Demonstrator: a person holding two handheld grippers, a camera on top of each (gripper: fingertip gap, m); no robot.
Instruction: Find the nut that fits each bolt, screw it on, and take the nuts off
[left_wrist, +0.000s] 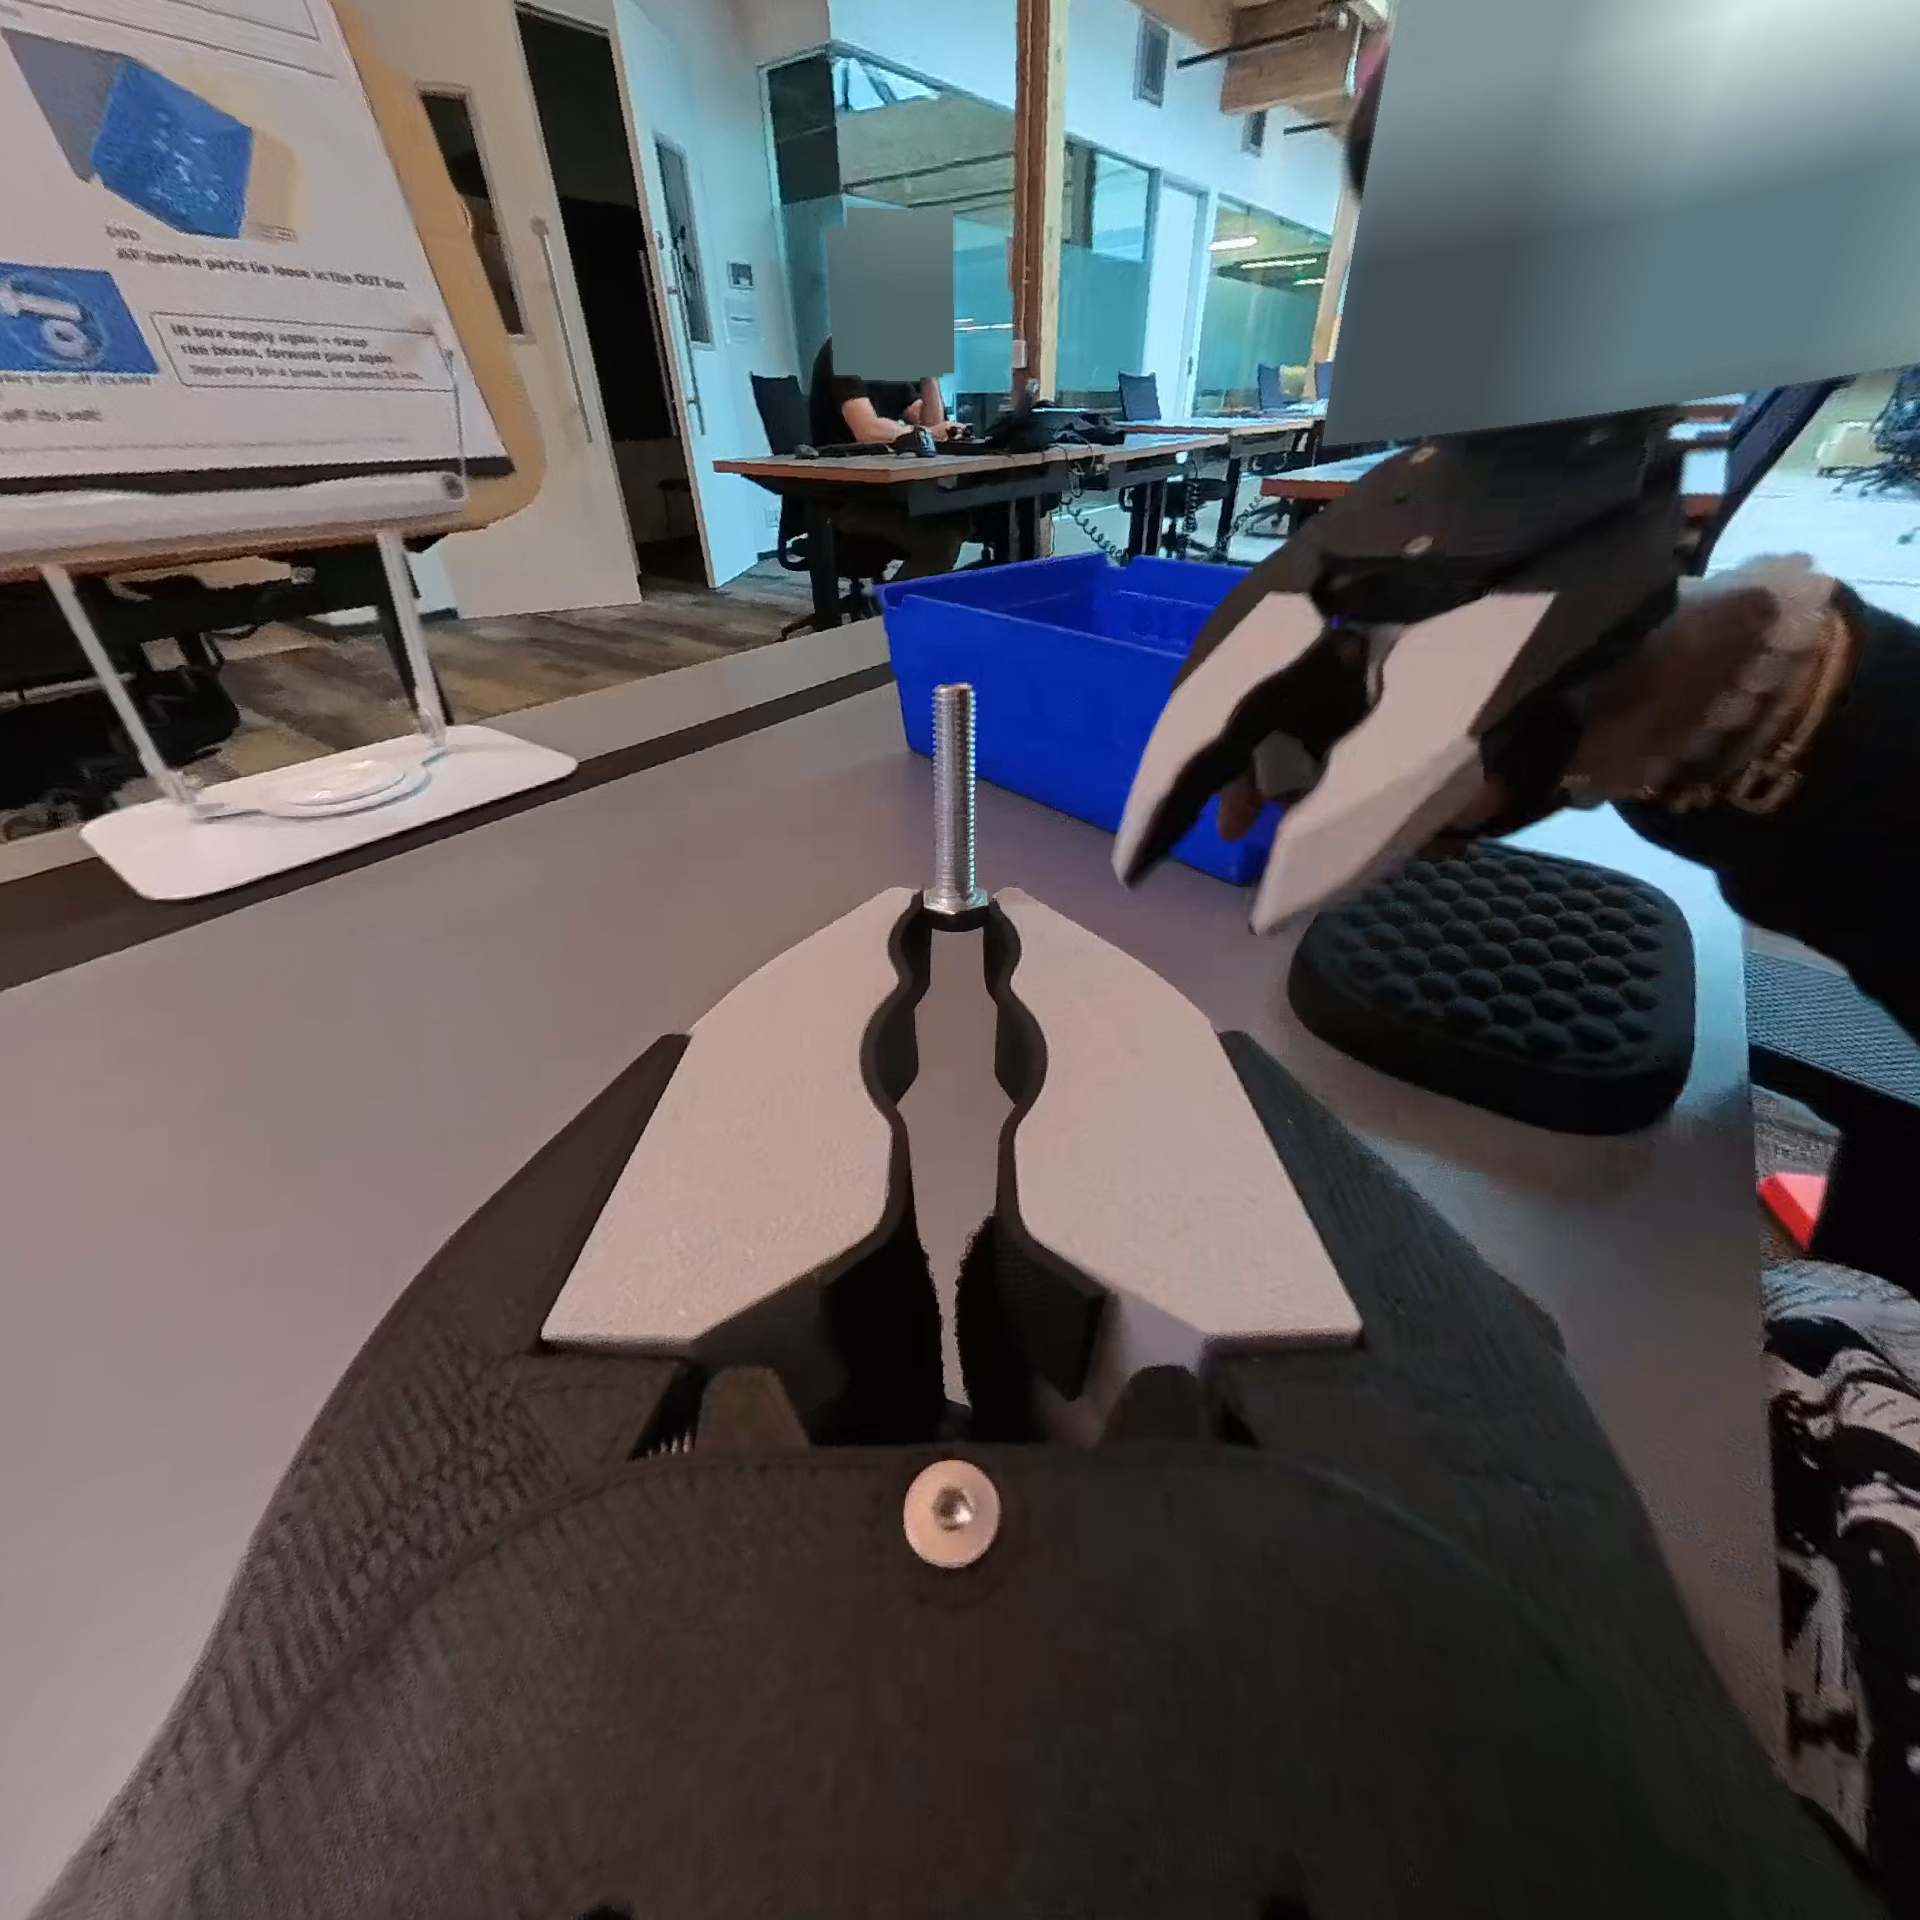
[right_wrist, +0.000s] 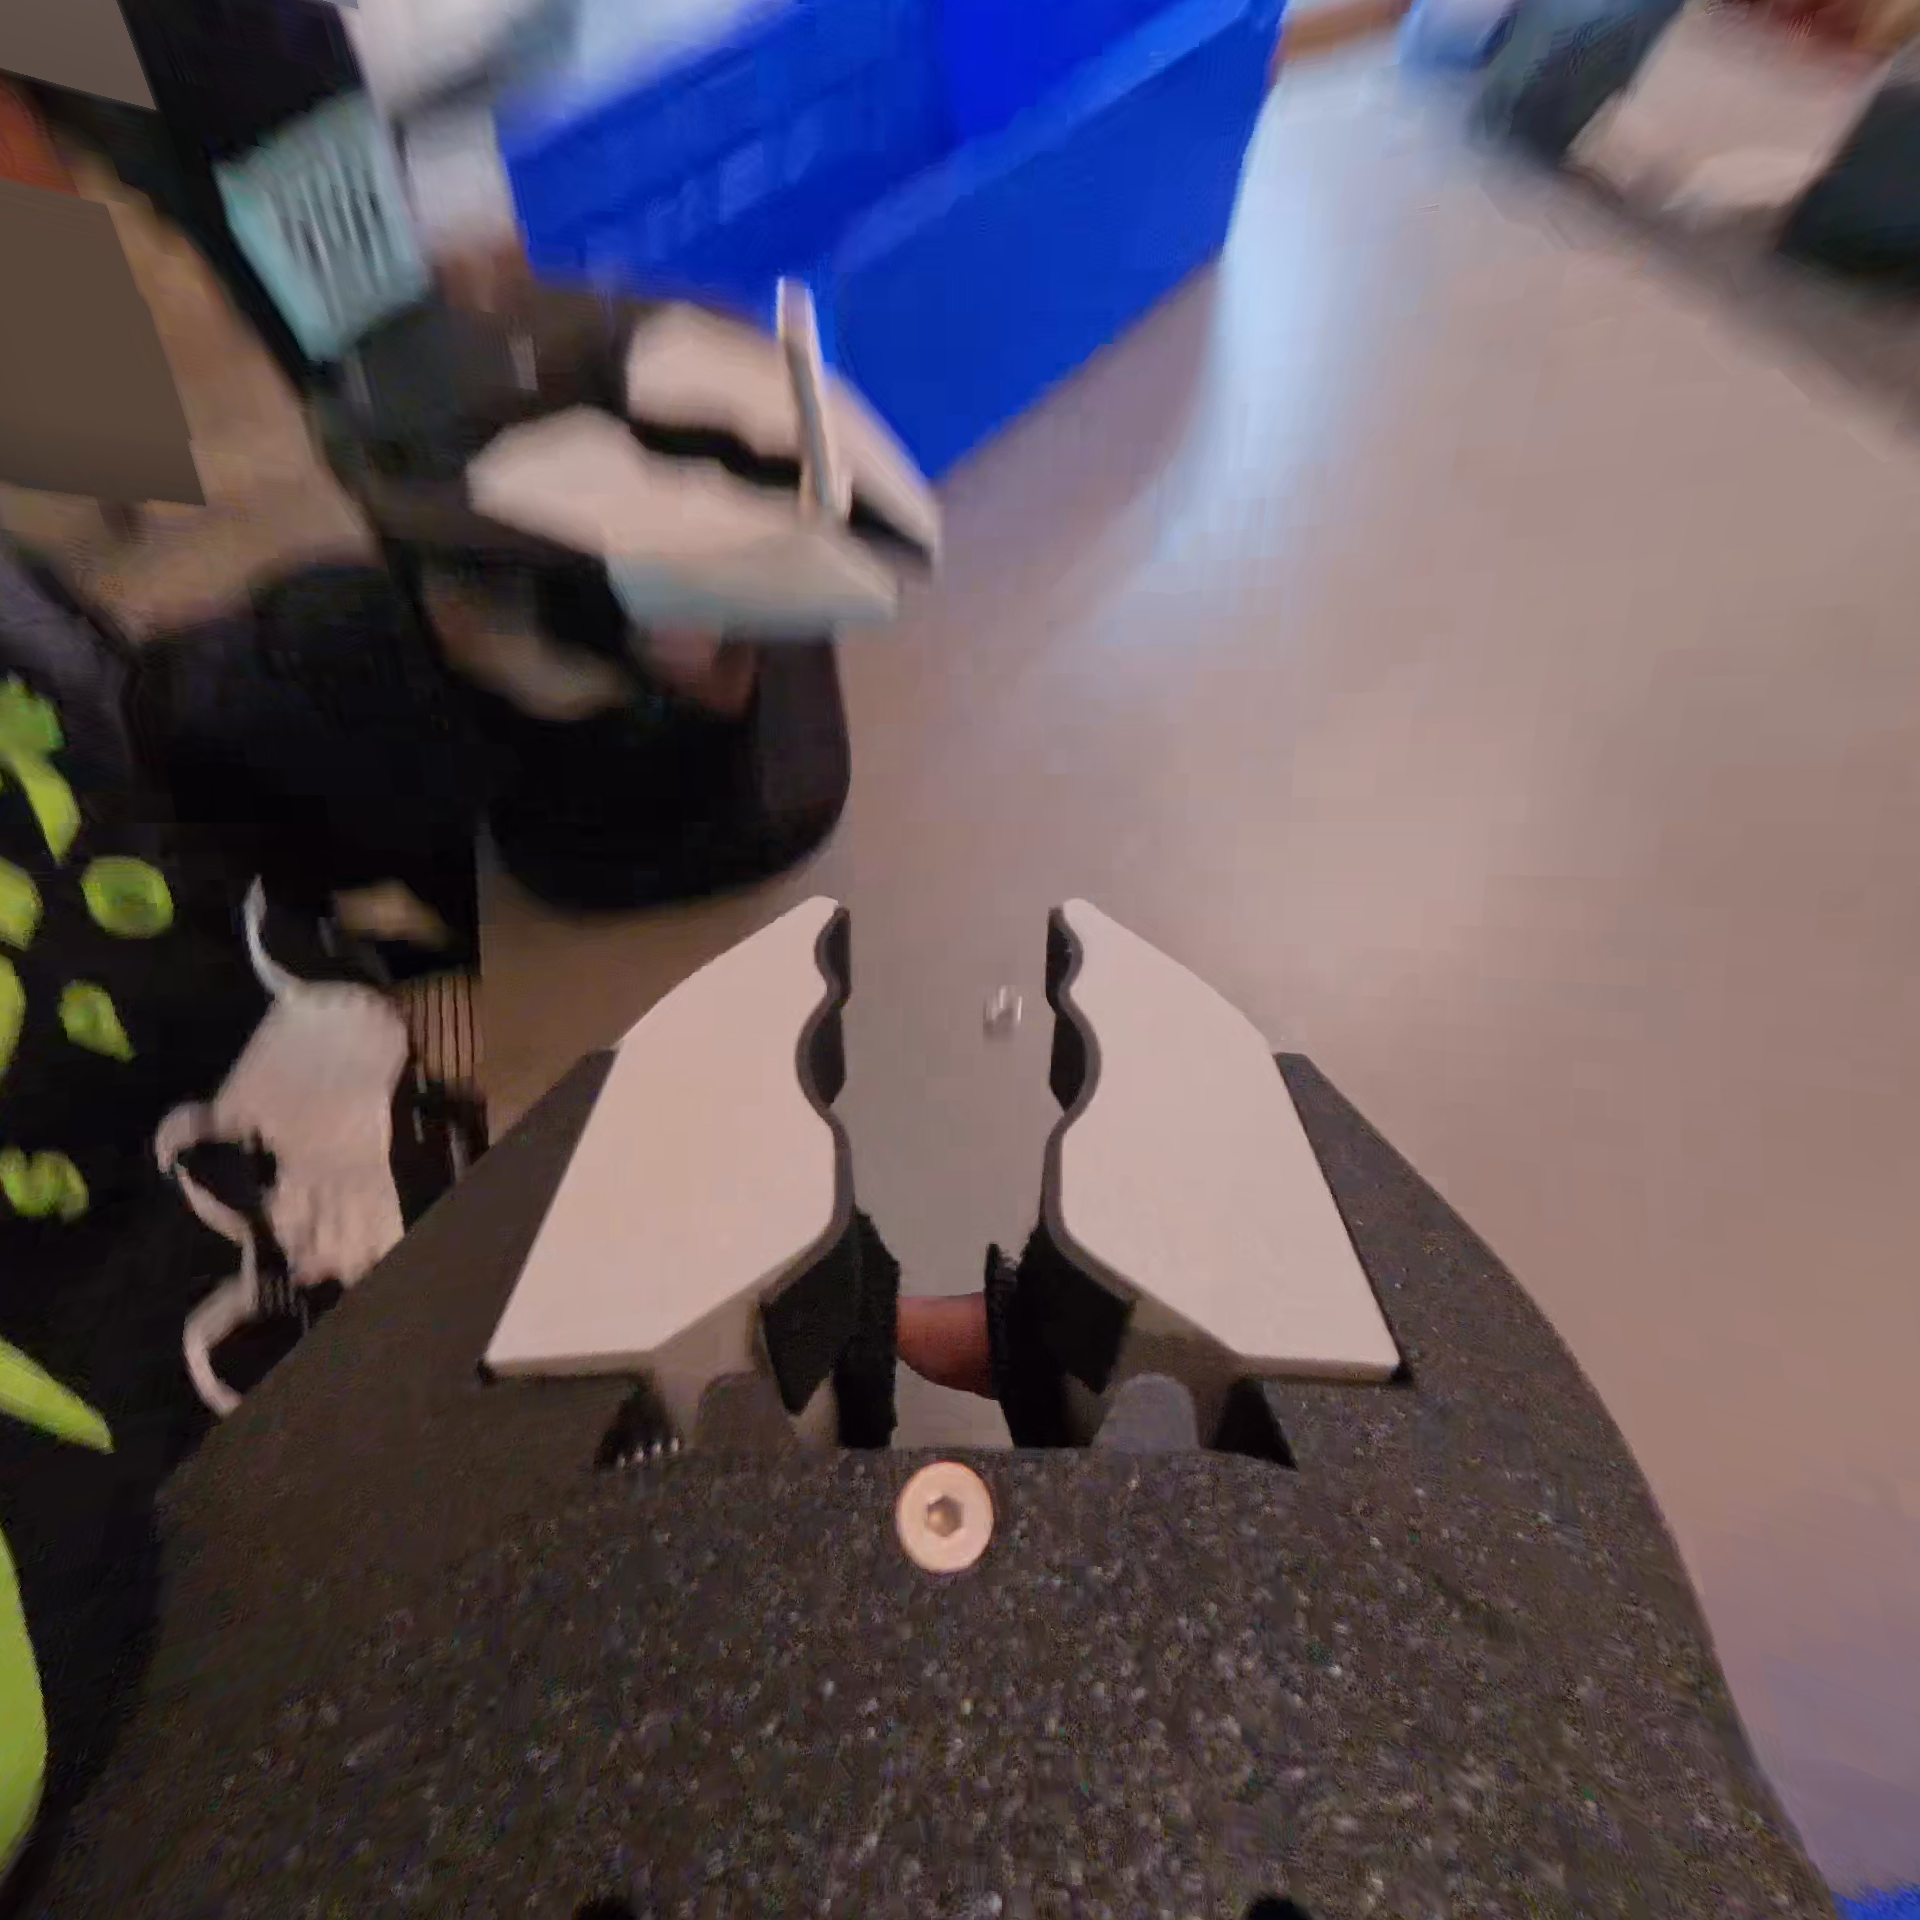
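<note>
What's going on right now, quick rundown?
Left gripper clamps bolt by its head, thread up, no nut on. Right gripper open; small nut between its fingers, ungripped. Nothing blocking.

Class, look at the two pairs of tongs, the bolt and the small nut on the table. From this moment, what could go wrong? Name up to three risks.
1. The left tongs pinch the bolt only at its head, right at the tips, so it may tip or slip when pushed.
2. The right tongs are open above the small nut, which lies near one finger; closing off-centre could knock it away.
3. The right view is blurred, suggesting fast motion, so aim may suffer.
</note>
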